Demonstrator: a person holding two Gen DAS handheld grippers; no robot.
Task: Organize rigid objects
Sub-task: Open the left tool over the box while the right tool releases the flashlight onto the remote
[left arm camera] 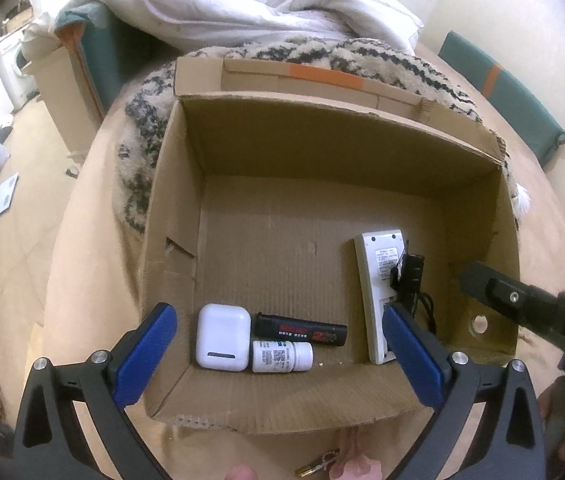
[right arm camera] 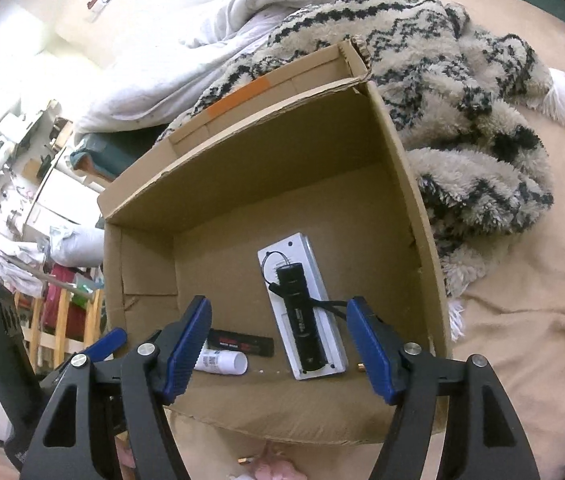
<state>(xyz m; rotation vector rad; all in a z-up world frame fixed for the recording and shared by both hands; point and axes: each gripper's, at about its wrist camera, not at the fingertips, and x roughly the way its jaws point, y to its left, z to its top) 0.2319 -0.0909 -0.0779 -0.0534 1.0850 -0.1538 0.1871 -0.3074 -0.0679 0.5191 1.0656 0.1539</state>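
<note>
An open cardboard box (left arm camera: 322,140) (right arm camera: 242,152) sits on a beige bed. Inside lie a white earbud case (left arm camera: 223,337), a black-and-red battery (left arm camera: 301,329) (right arm camera: 242,345), a white pill bottle (left arm camera: 281,357) (right arm camera: 221,362), and a white remote (left arm camera: 378,280) (right arm camera: 322,280) with a black flashlight (left arm camera: 408,280) (right arm camera: 302,316) on top. My left gripper (left arm camera: 278,328) is open and empty above the box's near wall. My right gripper (right arm camera: 278,340) is open and empty above the flashlight; its body shows in the left wrist view (left arm camera: 522,304).
A patterned fuzzy blanket (right arm camera: 462,100) and a white duvet (left arm camera: 242,4) lie behind the box. A small brass item (left arm camera: 318,466) lies on the bed in front of the box. Cluttered floor and furniture are off the bed's left side.
</note>
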